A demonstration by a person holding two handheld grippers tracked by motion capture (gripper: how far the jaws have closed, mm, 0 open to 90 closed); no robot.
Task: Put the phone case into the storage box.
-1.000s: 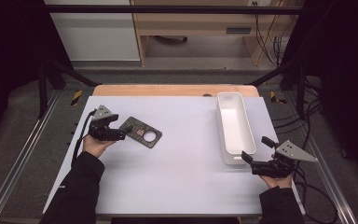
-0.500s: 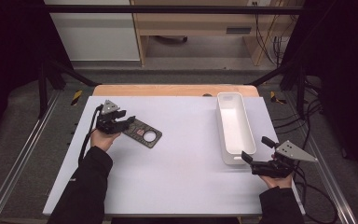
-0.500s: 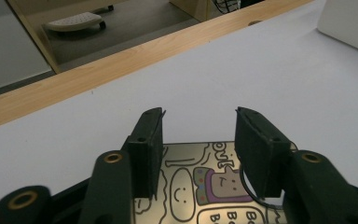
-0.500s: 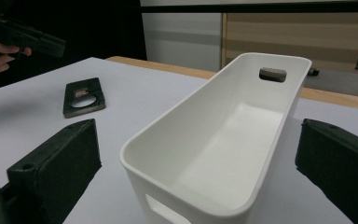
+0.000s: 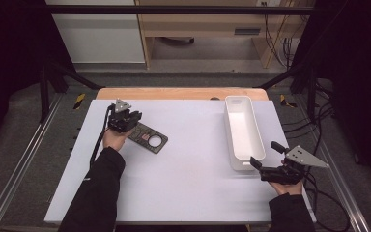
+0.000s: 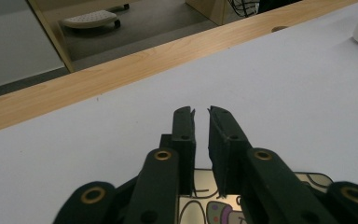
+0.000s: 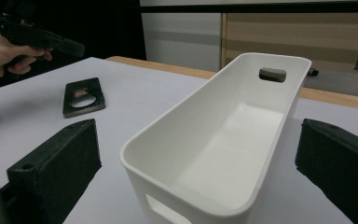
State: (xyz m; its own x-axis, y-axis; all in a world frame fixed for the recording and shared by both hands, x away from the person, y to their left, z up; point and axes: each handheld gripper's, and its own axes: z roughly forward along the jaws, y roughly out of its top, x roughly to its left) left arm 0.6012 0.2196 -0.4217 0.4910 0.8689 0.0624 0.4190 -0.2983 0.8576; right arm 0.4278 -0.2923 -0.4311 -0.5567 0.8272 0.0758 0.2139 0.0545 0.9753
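A flat dark plate [image 5: 148, 138] with a round hole and a picture on it lies on the white table, left of the middle. My left gripper [image 5: 124, 119] hovers over the plate's far-left end. Its jaws stand almost together with nothing between them [image 6: 200, 112], and the plate [image 6: 314, 180] shows beneath them. A long white bin [image 5: 239, 128] stands empty at the right. My right gripper [image 5: 263, 153] is wide open at the bin's near end, one jaw on each side of the bin [image 7: 205, 107]. The plate [image 7: 84, 97] lies farther off in the right gripper view.
A wooden strip [image 5: 174, 93] runs along the table's far edge. Metal rails [image 5: 29, 150] flank the table on both sides, and cables [image 5: 319, 140] trail on the floor at the right. The person's left hand [image 7: 9, 53] holds the other gripper.
My left gripper has moved forward and to the right, over the plate's far-left end. The plate, the bin and the right gripper have stayed put.
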